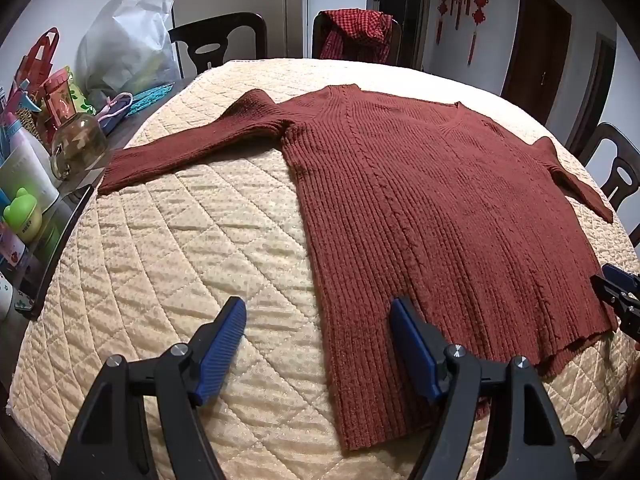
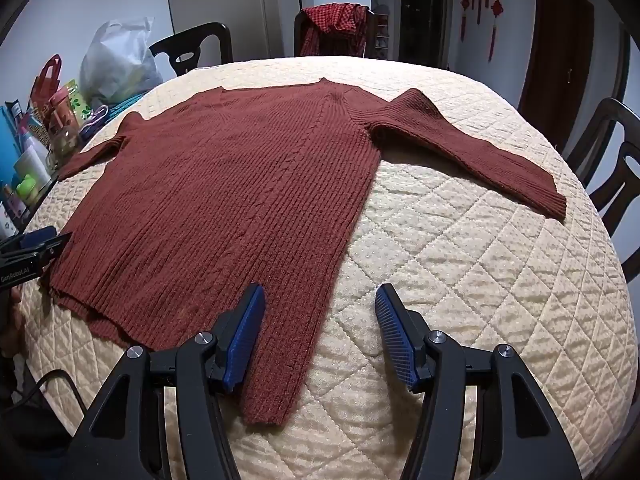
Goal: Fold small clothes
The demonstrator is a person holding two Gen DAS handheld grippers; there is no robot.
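Note:
A rust-red ribbed knit sweater (image 1: 440,208) lies flat on a cream quilted cover (image 1: 180,248), both sleeves spread outward; it also shows in the right wrist view (image 2: 224,200). My left gripper (image 1: 318,320) is open and hovers over the sweater's lower left hem corner, one pad over the knit and one over the quilt. My right gripper (image 2: 320,308) is open and hovers over the lower right hem corner in the same way. The right gripper shows at the right edge of the left wrist view (image 1: 618,292), and the left gripper at the left edge of the right wrist view (image 2: 36,248).
Clutter lines the table's left edge: a glass jar (image 1: 78,148), bottles, a red bag and a white plastic bag (image 1: 124,44). Dark chairs stand around the table; one holds a red checked cloth (image 1: 356,32). Another chair (image 2: 616,168) stands at the right.

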